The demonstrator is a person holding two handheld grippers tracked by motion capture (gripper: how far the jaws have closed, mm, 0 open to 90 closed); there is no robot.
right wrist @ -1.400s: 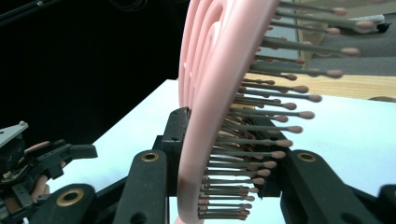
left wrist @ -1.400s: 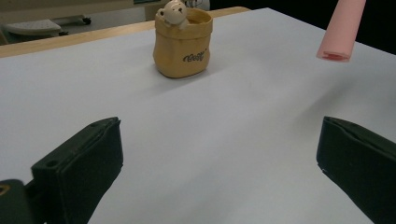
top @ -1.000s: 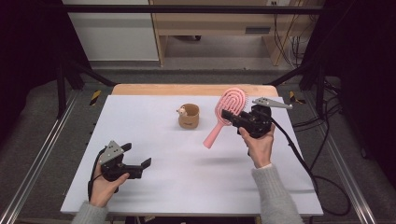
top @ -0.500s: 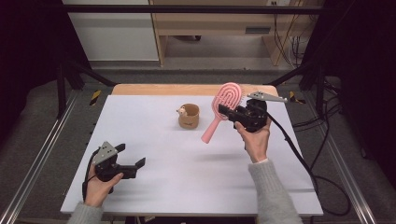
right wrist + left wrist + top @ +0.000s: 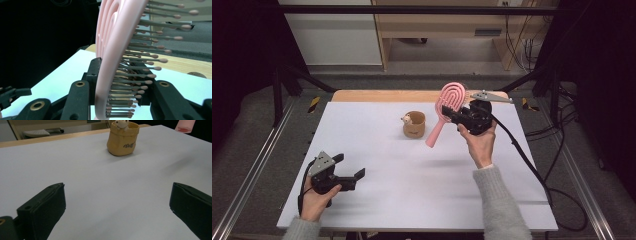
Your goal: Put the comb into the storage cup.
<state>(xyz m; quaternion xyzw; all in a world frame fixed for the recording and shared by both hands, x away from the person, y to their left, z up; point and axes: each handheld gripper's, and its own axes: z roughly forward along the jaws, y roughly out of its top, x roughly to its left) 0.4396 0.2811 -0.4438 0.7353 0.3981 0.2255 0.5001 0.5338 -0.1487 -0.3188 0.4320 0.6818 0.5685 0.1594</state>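
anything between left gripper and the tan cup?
Nothing: bare white table runs from the open left gripper to the tan cup, clear in the left gripper view.

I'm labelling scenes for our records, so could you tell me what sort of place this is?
Probably a lab recording rig: a white table inside a black metal frame, cables trailing across the floor.

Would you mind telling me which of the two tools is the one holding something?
The right tool, raised over the table's far side, is shut on the pink hairbrush. The left tool, near the front edge, stands open with nothing between its jaws.
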